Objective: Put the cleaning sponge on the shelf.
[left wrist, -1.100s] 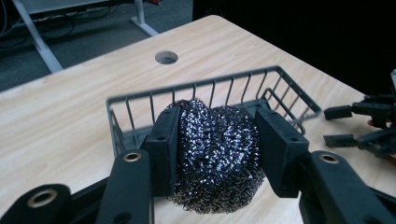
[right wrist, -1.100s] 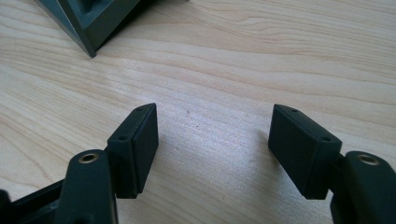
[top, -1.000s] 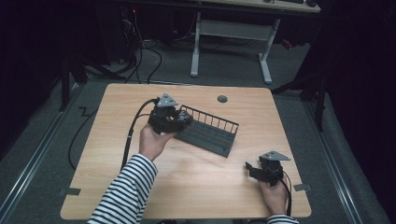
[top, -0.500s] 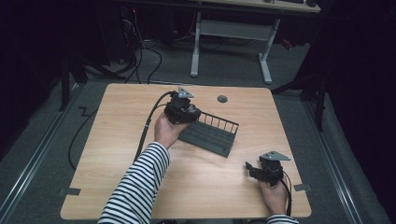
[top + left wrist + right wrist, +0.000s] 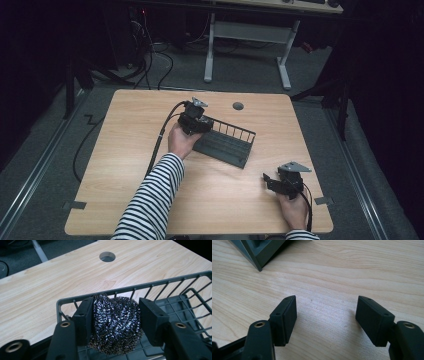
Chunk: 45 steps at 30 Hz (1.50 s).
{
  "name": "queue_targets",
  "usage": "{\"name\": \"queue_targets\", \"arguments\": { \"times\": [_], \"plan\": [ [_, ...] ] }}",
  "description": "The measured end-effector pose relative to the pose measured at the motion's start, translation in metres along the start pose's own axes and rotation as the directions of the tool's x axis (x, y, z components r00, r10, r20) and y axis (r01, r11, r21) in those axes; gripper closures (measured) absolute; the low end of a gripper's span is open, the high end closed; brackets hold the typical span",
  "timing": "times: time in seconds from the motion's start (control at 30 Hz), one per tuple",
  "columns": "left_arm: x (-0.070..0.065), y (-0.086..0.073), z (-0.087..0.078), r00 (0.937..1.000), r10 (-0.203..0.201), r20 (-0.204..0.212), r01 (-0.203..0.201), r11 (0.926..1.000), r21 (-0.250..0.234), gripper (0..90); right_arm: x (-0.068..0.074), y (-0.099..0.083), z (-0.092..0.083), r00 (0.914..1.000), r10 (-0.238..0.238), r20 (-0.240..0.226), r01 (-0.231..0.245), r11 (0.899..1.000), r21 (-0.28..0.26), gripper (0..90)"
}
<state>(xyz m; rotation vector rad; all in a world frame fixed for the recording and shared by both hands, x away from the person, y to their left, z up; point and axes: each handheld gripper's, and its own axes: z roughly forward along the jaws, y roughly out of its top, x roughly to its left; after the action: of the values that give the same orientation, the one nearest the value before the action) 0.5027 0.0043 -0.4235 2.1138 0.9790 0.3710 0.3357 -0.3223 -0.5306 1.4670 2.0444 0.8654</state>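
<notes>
Your left gripper (image 5: 116, 322) grips the steel scourer (image 5: 115, 325) over the wire basket (image 5: 227, 145) mid-tabletop, seemingly just touching its floor. Your right gripper (image 5: 325, 320), jaws spread and empty, sits near the front right corner.

Light wood-grain table (image 5: 125, 165) w/ a round grommet hole (image 5: 238, 106) near its far edge. A dark wire basket (image 5: 227, 145) sat directly on it, approx. mid-table, slightly angled.
</notes>
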Motion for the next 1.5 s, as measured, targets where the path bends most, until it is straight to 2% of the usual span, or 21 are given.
{"name": "queue_targets", "arguments": {
  "times": [0.07,0.17,0.33,0.53,0.73,0.97,1.17,1.5],
  "plan": [
    [0.000,-0.001,0.003,0.9999,0.010,-0.006,-0.010,0.9998,0.017,44.1,0.000,0.000,0.000,1.0000,0.001,0.001,-0.001,1.000,0.000,33.6],
    [-0.001,0.000,0.001,1.0000,0.006,-0.006,-0.006,1.0000,0.002,34.0,0.000,0.000,0.000,1.0000,0.002,0.001,-0.002,1.000,0.000,33.6],
    [0.001,0.001,-0.010,1.0000,0.002,0.005,-0.002,0.9998,-0.020,29.8,0.000,0.000,0.000,1.0000,0.003,0.001,-0.003,1.000,0.000,33.6],
    [0.004,0.000,-0.031,1.0000,0.004,-0.002,-0.004,0.9980,-0.063,29.4,0.000,0.000,0.000,1.0000,0.003,0.000,-0.003,1.000,0.000,33.6],
    [0.014,-0.007,-0.058,1.0000,-0.005,-0.008,0.004,0.9954,-0.096,29.3,0.000,0.000,0.000,1.0000,0.003,0.001,-0.003,1.000,0.000,33.5],
    [0.019,-0.016,-0.077,0.9997,0.011,-0.023,-0.014,0.9953,-0.096,28.0,0.000,0.000,0.000,1.0000,0.001,0.002,-0.001,1.000,0.000,33.5],
    [0.026,-0.027,-0.099,0.9998,-0.009,-0.018,0.007,0.9927,-0.120,26.5,0.000,0.000,0.000,1.0000,0.002,0.002,-0.002,1.000,0.001,33.5],
    [0.029,-0.037,-0.124,0.9998,-0.010,-0.015,0.008,0.9900,-0.141,24.9,0.000,0.000,0.000,1.0000,0.002,0.002,-0.002,1.000,0.001,33.4]
  ]
}}
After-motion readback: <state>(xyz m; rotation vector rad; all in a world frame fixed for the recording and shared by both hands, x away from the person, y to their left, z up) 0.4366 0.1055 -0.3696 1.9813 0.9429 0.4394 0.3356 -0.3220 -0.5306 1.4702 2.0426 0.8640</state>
